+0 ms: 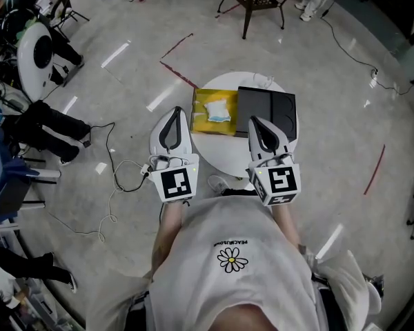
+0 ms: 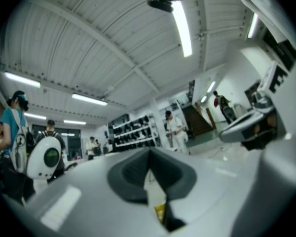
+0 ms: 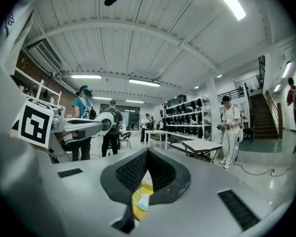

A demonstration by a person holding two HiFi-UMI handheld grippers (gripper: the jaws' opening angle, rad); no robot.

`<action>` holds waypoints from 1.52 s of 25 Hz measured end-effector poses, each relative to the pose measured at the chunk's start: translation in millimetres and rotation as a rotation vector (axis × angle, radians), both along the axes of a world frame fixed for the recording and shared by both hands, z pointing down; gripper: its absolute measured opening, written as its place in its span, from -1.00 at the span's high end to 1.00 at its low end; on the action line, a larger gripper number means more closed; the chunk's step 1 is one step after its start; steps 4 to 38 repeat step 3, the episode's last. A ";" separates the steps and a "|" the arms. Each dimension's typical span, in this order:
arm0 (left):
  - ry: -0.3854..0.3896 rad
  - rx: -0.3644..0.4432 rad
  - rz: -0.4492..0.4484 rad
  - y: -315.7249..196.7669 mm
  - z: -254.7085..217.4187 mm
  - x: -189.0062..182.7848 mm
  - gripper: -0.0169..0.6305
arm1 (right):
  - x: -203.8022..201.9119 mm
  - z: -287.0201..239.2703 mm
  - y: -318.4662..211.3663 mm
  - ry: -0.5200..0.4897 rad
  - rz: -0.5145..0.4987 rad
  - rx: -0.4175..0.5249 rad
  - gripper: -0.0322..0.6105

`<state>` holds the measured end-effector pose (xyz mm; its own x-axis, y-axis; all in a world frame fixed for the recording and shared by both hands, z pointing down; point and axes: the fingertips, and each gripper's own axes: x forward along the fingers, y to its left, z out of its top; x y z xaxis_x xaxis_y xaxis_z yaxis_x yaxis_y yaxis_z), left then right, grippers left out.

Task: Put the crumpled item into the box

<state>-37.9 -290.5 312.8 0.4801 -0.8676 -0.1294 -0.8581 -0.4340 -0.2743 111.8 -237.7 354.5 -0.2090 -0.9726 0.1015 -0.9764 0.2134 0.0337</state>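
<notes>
Presently, the left gripper [image 1: 180, 111] has its jaws brought together at the tips with nothing between them; the left gripper view shows the dark pads [image 2: 138, 174] meeting at the tip and only an empty loop behind it. The right gripper [image 1: 252, 120] is likewise fully closed and empty, and its own view shows the ribbed pads [image 3: 129, 171] meeting at the tip. Through the loop behind that tip a patch of yellow and a white-and-blue scrap are visible below, not between the pads. Each gripper carries its marker cube [image 1: 176, 183] at the rear, close to the person's white shirt [image 1: 231, 254]. Both grippers are held side by side, apart from each other, above the near half of a round white tabletop [image 1: 224, 156]: the left one over its left edge, the right one toward its right edge. In the head view the right tip overlaps the near edge of a black flat case [image 1: 268, 110]. The crumpled item [image 1: 217, 110], white with pale blue, lies inside the open yellow box [image 1: 201, 121] at the far left part of the tabletop. The black flat case sits just beside the box on its right. Neither gripper touches the item or the box. Cables [image 1: 117, 178] trail across the grey floor [image 1: 345, 150] left of the tabletop.
</notes>
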 end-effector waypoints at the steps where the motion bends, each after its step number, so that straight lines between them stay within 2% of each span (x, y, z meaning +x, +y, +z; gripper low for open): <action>1: -0.003 0.000 0.002 -1.2 1.6 1.2 0.95 | 0.8 1.9 -0.8 -0.001 0.001 -0.002 0.90; 38: -0.008 -0.004 0.006 -3.4 5.3 3.3 0.95 | 1.9 4.9 -2.4 -0.002 0.004 -0.003 0.90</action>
